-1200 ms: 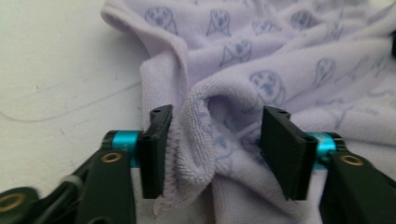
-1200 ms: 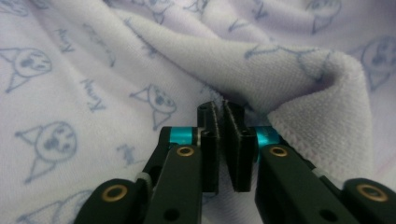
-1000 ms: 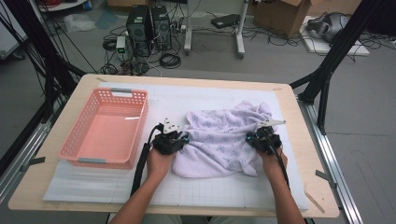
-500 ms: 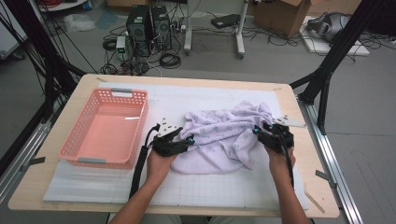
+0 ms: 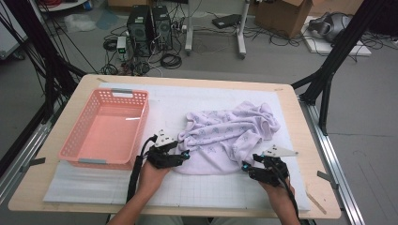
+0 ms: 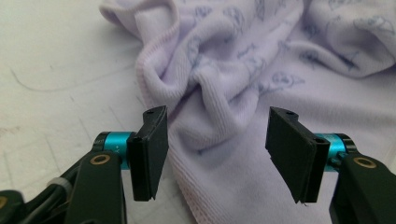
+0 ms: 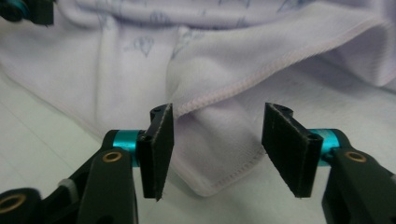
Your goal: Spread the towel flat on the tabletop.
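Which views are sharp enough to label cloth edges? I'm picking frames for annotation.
Right gripper view: towel hem stitching crisp near the jaws, softer farther back. Left gripper view: weave sharp, print behind blurred. High view: soft, evenly lit, towel edges coarse.

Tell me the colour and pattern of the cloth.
Pale lilac cloth with small blue-grey printed motifs; clearest in the left gripper view.

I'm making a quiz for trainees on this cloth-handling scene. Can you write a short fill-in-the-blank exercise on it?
1. The crumpled towel is pale ____ .
2. The pink basket lies to the ____ of the towel in the high view.
3. The jaws of the left gripper stand ____ .
4. A ____ of the towel lies before the right gripper.

Missing words: purple; left; open; corner
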`<state>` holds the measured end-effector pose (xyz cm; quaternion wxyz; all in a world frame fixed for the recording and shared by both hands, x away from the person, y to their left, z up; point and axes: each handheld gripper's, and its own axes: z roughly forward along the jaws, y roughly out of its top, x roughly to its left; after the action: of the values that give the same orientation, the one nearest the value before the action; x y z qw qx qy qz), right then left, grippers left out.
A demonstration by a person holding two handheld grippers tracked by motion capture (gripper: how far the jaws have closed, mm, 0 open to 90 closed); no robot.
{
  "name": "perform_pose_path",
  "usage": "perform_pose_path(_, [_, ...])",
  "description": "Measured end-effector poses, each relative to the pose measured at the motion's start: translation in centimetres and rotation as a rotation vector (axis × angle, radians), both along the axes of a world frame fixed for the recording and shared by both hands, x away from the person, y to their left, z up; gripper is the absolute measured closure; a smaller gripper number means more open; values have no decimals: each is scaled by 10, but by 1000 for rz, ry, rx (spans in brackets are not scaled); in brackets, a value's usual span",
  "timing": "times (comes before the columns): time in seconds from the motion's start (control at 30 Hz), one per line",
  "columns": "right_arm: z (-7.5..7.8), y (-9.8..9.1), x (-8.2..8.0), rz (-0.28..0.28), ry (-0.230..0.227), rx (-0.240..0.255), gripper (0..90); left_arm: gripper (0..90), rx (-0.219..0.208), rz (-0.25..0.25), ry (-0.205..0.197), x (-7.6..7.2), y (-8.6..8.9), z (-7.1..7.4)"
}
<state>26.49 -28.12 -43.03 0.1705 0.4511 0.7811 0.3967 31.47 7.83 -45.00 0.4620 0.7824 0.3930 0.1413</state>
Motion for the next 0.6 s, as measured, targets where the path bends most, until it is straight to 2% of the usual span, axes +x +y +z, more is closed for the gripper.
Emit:
perform_pose_path(0.03, [-3, 2, 2, 6, 0, -26, 541, 388, 13, -1, 17, 1, -2, -1])
perform_pose_path(0.1, [-7, 1, 4, 3, -10, -78, 716, 402, 31, -8, 12, 0, -3, -1])
perform_pose_path(0.17, [-7, -6, 7, -29, -12, -93, 822, 533, 71, -26, 9, -1, -6, -1])
perform_pose_path(0.2, [-7, -11, 9, -54, -16, -97, 849, 613, 103, -33, -10, -2, -6, 0])
perform_pose_path(0.23, [-7, -17, 11, -81, -14, -94, 854, 775, 112, -42, -29, -3, -6, 0])
perform_pose_path(0.3, [-8, -27, 16, -138, -10, -88, 893, 843, 89, -35, -16, -1, -3, 0])
perform_pose_path(0.4, [-13, -39, 27, -186, 17, -99, 893, 848, 82, -17, -25, 0, -3, 0])
perform_pose_path(0.47, [-13, -44, 30, -198, 24, -60, 875, 836, 81, -15, -28, -2, -3, 1])
perform_pose_path(0.5, [-10, -44, 27, -181, 0, -28, 786, 808, 79, -14, -32, -3, -2, 1])
perform_pose_path(0.53, [-7, -43, 24, -159, -17, -13, 747, 744, 67, -10, -30, -3, -1, 1])
perform_pose_path(0.6, [1, -37, 15, -98, -48, 3, 656, 603, 44, -4, -1, -3, 2, 1])
